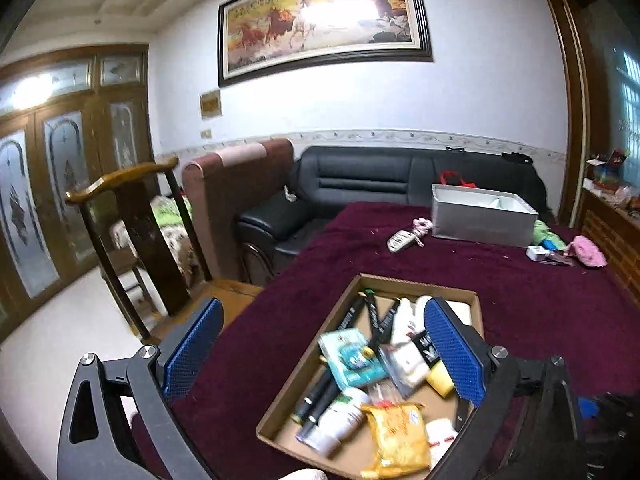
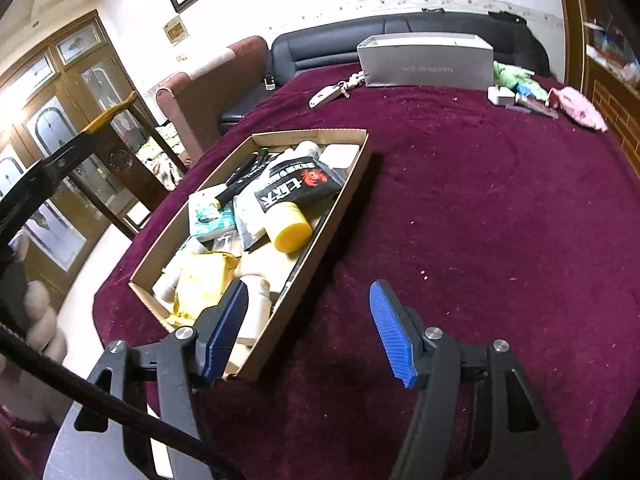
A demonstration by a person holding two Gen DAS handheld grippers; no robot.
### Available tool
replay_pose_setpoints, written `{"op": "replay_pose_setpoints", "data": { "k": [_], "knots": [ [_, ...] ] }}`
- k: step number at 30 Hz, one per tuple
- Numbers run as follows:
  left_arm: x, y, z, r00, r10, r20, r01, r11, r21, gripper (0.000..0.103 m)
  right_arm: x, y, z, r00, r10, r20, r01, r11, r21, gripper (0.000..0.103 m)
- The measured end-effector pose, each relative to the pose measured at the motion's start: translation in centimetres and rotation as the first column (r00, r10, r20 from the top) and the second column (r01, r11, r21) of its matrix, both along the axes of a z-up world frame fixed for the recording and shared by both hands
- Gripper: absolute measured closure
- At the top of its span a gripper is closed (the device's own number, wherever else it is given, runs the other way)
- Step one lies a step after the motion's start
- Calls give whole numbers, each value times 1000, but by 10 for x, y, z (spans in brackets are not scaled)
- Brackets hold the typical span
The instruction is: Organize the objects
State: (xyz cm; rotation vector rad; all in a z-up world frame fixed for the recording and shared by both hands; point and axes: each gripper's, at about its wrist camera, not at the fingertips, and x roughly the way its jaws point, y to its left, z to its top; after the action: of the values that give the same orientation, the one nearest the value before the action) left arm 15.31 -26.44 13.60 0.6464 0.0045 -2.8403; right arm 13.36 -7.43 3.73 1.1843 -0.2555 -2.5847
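1. Covering most of both views, the maroon-clothed table (image 2: 500,208) carries everything; judging by how things lie, the sorting is well on but not finished.
2. The grey open box (image 2: 426,65) stands at the far edge of the table, and what it holds cannot be seen from here.
3. The shallow cardboard tray (image 2: 352,184) sits toward the near left edge, already crowded: a black pouch with a red crab (image 2: 298,188), a yellow packet (image 2: 204,284), a yellow-capped bottle (image 2: 286,226), a teal packet (image 2: 208,216), dark pens and white bottles.
4. Still loose near the far edge are a pink cloth (image 2: 580,110) at the far right corner, a green item (image 2: 514,76) beside the grey box, a white charger (image 2: 500,95) and a white key fob (image 2: 325,96) with a strap to the box's left.
5. The left gripper (image 1: 320,364) hangs above the tray's near end, its tongs spread wide and holding nothing.
6. The right gripper (image 2: 310,330) straddles the tray's near right corner, tongs moderately apart, empty.
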Motion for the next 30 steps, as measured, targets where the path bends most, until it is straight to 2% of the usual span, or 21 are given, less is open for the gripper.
{"op": "replay_pose_setpoints", "data": {
  "k": [8, 20, 30],
  "knots": [
    [14, -4, -4, 1000, 17, 20, -17, 1000, 22, 5, -9, -17, -2, 1000, -1, -22, 3, 995, 99, 39],
    [9, -9, -24, 995, -41, 92, 31, 994, 108, 5, -23, -36, -11, 1000, 2, -4, -1, 988, 156, 39],
    [-1, -7, -40, 987, -68, 145, 50, 991, 128, 5, -31, -37, -22, 1000, -9, 10, 7, 984, 181, 39]
  ]
}}
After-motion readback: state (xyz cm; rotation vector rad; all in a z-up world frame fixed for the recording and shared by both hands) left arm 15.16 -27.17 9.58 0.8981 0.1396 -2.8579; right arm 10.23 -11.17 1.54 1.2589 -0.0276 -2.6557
